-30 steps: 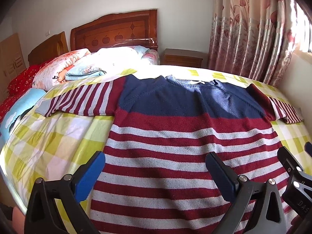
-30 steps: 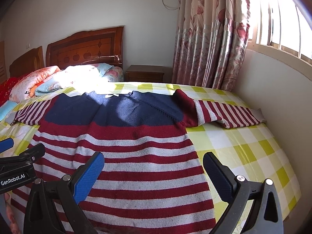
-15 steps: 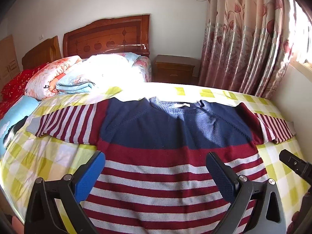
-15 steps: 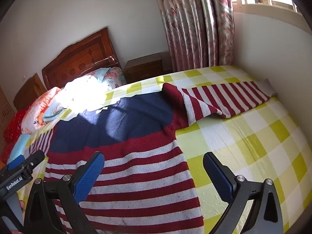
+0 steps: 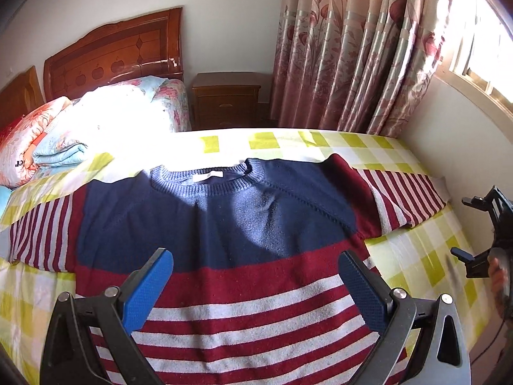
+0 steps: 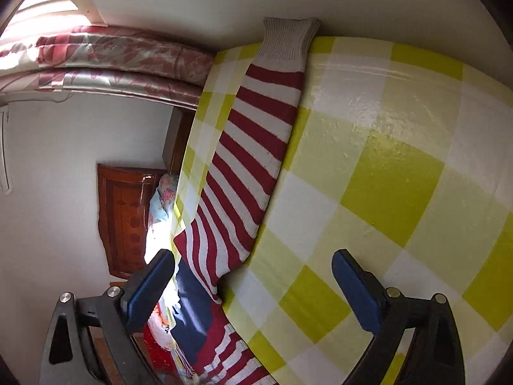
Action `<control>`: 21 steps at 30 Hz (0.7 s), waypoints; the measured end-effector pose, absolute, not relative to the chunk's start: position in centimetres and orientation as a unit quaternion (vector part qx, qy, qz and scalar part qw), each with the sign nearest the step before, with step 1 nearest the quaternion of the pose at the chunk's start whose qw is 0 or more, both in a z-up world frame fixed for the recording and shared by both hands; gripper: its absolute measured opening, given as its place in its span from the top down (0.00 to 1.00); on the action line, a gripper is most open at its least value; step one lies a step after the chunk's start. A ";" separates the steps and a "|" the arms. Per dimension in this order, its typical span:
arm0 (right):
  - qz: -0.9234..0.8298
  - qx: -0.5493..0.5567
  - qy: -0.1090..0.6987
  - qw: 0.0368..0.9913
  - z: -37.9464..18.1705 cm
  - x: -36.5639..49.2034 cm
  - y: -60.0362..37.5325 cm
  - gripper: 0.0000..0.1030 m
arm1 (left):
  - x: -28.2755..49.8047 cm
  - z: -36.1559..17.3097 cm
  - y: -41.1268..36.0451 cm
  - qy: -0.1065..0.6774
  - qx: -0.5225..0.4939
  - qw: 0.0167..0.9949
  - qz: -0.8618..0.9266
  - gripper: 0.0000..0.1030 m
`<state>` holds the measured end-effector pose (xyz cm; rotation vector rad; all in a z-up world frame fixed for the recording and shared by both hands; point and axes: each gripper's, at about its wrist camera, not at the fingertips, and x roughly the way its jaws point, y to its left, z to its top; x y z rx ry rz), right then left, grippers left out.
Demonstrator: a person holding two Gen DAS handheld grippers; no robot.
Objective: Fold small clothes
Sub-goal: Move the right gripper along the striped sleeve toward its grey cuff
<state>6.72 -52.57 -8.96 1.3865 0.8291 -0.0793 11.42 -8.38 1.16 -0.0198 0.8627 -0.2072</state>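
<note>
Checked bedsheet (image 5: 416,250) under striped sweater (image 5: 243,256); wooden headboard (image 5: 118,54), curtain (image 5: 362,48) behind; both hand-held grippers agape, empty.

Partial "er" on floral quilt (image 5: 19,154)

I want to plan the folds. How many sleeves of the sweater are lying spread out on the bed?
2. The right sleeve stretches toward the wall, its cuff at the bed's edge. The left sleeve lies out to the other side, its end cut off by the picture's border.

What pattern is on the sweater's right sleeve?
Dark red and white stripes with a beige ribbed cuff on the sleeve; clearest in the right wrist view.
</note>
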 end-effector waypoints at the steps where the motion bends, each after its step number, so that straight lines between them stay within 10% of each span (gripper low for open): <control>1: -0.032 0.637 0.369 0.676 -9.3 7.1 -53.2 0.02 | 11.9 0.7 -8.6 0.427 -0.015 0.898 -0.108 0.00; 21: -0.117 0.586 0.400 0.695 -9.9 17.6 -57.2 0.08 | 16.7 0.2 -10.6 0.448 -0.036 0.883 -0.133 0.00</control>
